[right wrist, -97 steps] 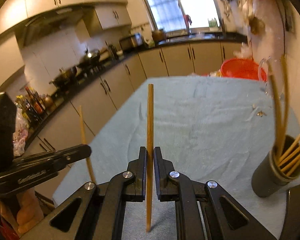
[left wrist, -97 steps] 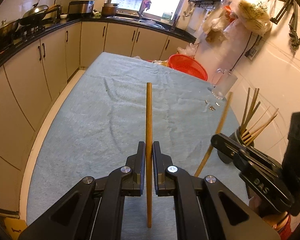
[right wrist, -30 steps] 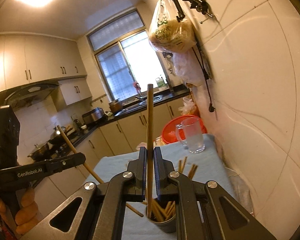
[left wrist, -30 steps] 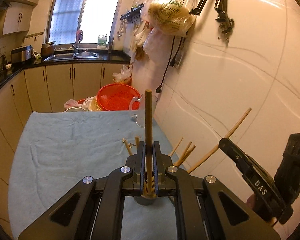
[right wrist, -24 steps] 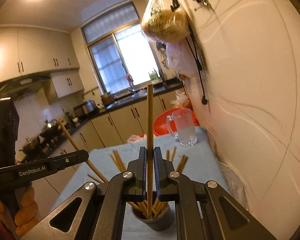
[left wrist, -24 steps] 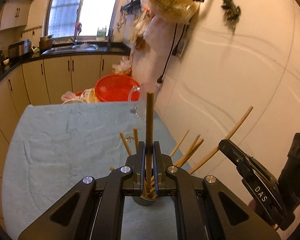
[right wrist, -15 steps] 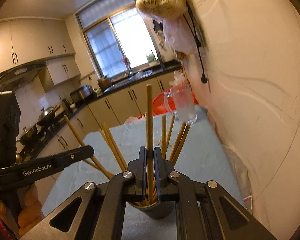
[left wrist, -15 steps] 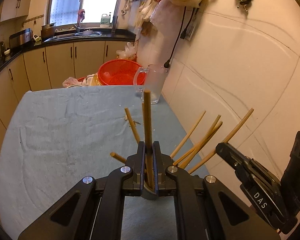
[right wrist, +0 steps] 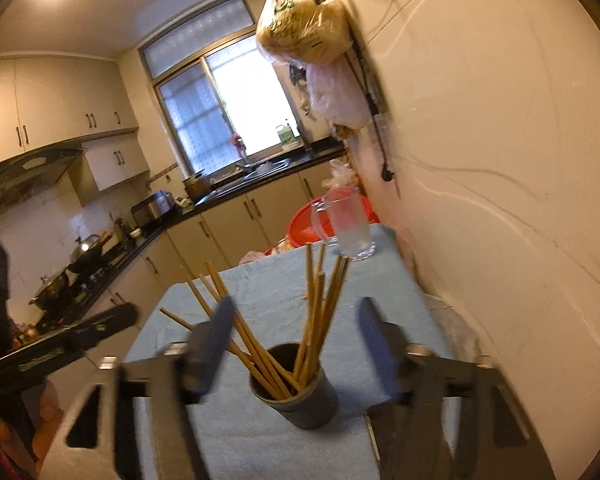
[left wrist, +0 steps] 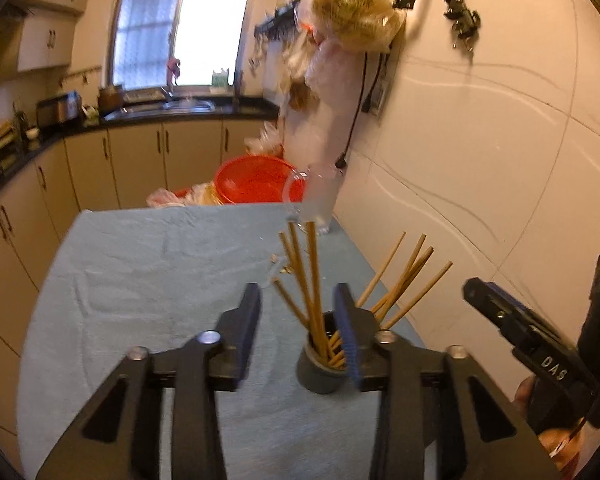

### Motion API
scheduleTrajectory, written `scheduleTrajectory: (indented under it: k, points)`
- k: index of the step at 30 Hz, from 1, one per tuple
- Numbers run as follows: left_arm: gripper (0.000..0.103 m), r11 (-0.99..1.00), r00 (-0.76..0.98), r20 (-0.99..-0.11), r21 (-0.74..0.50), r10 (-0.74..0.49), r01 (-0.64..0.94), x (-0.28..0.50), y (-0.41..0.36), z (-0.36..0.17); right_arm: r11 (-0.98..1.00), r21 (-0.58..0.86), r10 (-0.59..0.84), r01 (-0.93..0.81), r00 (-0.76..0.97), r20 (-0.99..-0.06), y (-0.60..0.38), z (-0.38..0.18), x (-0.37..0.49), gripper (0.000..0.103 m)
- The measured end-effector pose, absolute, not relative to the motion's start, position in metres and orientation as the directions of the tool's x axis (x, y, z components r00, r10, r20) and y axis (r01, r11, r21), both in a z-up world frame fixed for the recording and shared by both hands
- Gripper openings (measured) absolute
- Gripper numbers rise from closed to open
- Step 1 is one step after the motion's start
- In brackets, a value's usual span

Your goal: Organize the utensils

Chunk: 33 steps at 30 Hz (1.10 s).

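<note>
Since half a second ago, both our grippers have let go of their wooden chopsticks (right wrist: 314, 304), which now stand loose in the dark grey cylindrical holder (right wrist: 300, 396) on the pale blue cloth-covered table (left wrist: 140, 264). Our left gripper (left wrist: 296, 332) is opening, pads clear of the sticks. Our right gripper (right wrist: 296, 344) is opening wider, nothing pinched. A clear glass mug (right wrist: 346, 226) sits at twelve o'clock beyond the holder.
</note>
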State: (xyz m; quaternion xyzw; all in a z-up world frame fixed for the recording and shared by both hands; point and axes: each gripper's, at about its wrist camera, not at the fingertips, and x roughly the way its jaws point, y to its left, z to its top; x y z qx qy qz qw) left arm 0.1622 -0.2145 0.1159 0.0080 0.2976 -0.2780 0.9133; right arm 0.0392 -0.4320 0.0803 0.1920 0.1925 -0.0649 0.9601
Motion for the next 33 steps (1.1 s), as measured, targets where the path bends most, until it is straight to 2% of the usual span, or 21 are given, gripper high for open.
scheduleTrajectory:
  k: [1,2,6,7,14,33]
  points:
    - [0.053,0.854,0.685,-0.536,-0.145,-0.493,0.500,0.157,-0.208,0.116,0.920,0.328,-0.074,0.216,0.915,-0.396,-0.429,0.081,0.034,0.085]
    - [0.055,0.861,0.699,-0.527,-0.141,-0.484,0.489,0.151,-0.202,0.116,0.921,0.309,-0.102,0.239,0.911,-0.400,-0.426,0.080,0.029,0.089]
    - [0.074,0.888,0.746,-0.513,-0.075,-0.424,0.454,0.128,-0.185,0.103,0.912,0.244,-0.198,0.330,0.875,-0.442,-0.411,0.076,0.013,0.100]
    - [0.075,0.896,0.757,-0.511,-0.061,-0.407,0.440,0.122,-0.181,0.098,0.909,0.230,-0.219,0.348,0.867,-0.447,-0.408,0.073,0.008,0.103]
    - [0.076,0.932,0.780,-0.554,0.018,-0.291,0.361,0.091,-0.161,0.062,0.880,0.077,-0.381,0.468,0.795,-0.473,-0.369,0.049,-0.026,0.103]
    - [0.076,0.944,0.764,-0.590,0.011,-0.261,0.330,0.057,-0.132,0.036,0.899,0.030,-0.362,0.437,0.780,-0.511,-0.325,0.026,-0.054,0.103]
